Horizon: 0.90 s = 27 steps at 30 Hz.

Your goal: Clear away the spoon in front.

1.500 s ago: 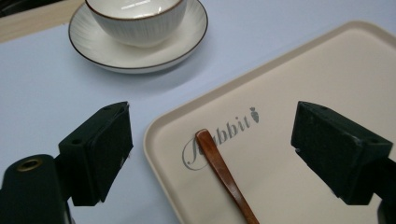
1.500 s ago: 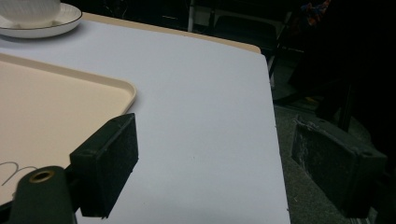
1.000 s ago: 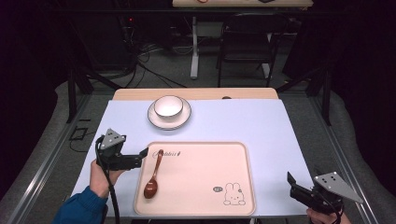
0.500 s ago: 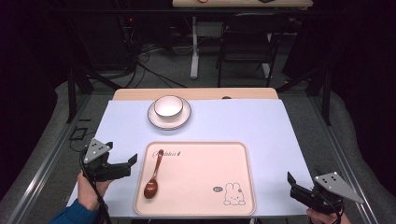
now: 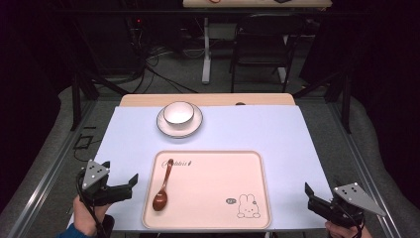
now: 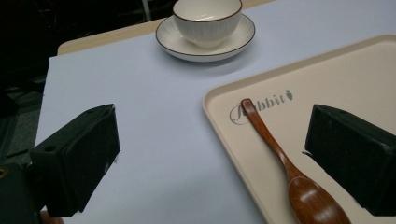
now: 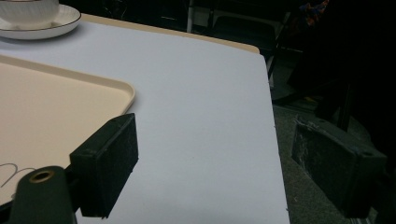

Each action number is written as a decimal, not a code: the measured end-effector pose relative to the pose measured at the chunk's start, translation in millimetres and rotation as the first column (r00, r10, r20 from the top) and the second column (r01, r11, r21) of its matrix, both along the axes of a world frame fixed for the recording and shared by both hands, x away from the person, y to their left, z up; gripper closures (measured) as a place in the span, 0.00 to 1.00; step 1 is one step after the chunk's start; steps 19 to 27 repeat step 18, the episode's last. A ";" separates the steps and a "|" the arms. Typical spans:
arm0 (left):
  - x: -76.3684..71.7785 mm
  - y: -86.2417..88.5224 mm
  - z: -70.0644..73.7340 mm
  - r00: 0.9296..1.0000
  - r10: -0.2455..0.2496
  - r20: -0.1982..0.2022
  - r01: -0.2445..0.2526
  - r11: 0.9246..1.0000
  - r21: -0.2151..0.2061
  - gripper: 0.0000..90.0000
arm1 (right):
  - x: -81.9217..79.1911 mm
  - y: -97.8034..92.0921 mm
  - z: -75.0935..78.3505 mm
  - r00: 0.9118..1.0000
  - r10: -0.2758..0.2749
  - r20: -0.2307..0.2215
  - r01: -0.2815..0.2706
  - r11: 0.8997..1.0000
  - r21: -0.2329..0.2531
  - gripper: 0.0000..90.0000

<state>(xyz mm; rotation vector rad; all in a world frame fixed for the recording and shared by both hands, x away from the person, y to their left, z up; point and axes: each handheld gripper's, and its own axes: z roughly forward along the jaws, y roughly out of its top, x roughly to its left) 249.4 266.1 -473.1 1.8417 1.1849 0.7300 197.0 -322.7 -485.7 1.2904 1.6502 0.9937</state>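
Bench (image 5: 277,134) surface, covered in pale blue, carries everything. Largest on it is the cream tray (image 5: 213,218), near the person's edge. Beyond the tray, well apart from it, a white bowl (image 5: 179,112) sits on a saucer (image 5: 193,129). The wooden spoon (image 5: 162,186) lies in the tray's left part, bowl end toward the person. Left gripper (image 5: 130,184) hovers just beside the tray's left edge, jaws wide apart, holding nothing. Right gripper (image 5: 311,196) waits at the bench's near right corner, equally agape and empty.
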 end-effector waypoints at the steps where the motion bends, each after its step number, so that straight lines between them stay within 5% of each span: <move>1: -0.4 1.4 -1.5 1.000 0.005 -0.002 -0.005 1.000 0.000 0.03 | 0.0 0.1 -0.1 1.000 0.002 0.001 -0.002 1.000 0.001 0.16; 27: 2.1 3.6 -12.3 1.000 0.031 -0.002 -0.031 0.999 -0.010 0.04 | 0.9 -0.2 -0.4 1.000 0.000 -0.001 0.000 1.000 0.003 0.16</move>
